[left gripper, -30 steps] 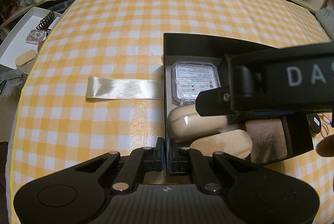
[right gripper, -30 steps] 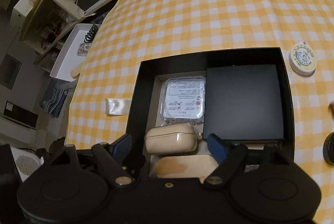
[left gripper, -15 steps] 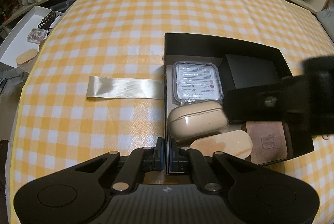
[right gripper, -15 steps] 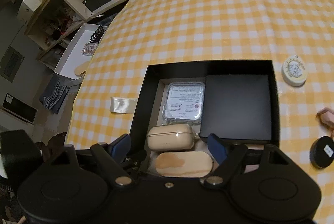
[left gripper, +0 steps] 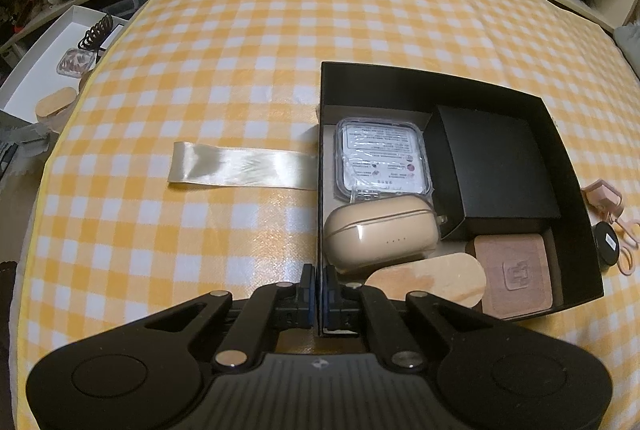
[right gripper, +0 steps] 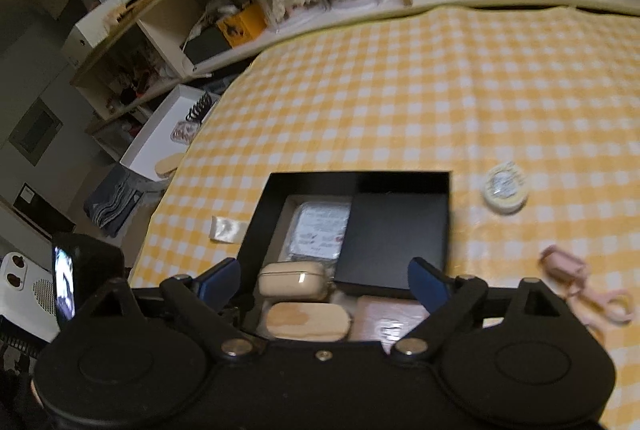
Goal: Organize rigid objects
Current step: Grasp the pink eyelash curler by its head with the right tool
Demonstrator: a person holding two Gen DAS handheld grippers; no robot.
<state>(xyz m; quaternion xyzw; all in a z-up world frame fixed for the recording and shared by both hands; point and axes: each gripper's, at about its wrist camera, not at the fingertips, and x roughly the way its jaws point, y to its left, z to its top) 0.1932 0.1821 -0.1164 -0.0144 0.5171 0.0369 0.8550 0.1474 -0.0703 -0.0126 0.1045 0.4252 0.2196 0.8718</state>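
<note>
An open black box [left gripper: 440, 85] lies on the yellow checked tablecloth. Inside it are a clear plastic case [left gripper: 380, 161], a beige earbud case [left gripper: 384, 234], a wooden oval [left gripper: 428, 278], a brown square block [left gripper: 516, 274] and a small black box [left gripper: 500, 165]. My left gripper [left gripper: 319, 280] is shut on the box's left wall near its front corner. My right gripper [right gripper: 325, 282] hovers above the front of the black box [right gripper: 360, 177]; its jaws are opening and nothing is held between them.
A satin ribbon [left gripper: 240, 169] lies flat left of the box. To the box's right lie a pink item with rings [right gripper: 568, 270], a black round object [left gripper: 608, 248] and a white round tin [right gripper: 505, 189]. Shelves line the far edge; a white tray [left gripper: 48, 69] sits off the table's left side.
The right gripper has lifted and drawn back from the box, leaving the left wrist view to the right, and its jaws have spread wider. The left gripper stayed put.
</note>
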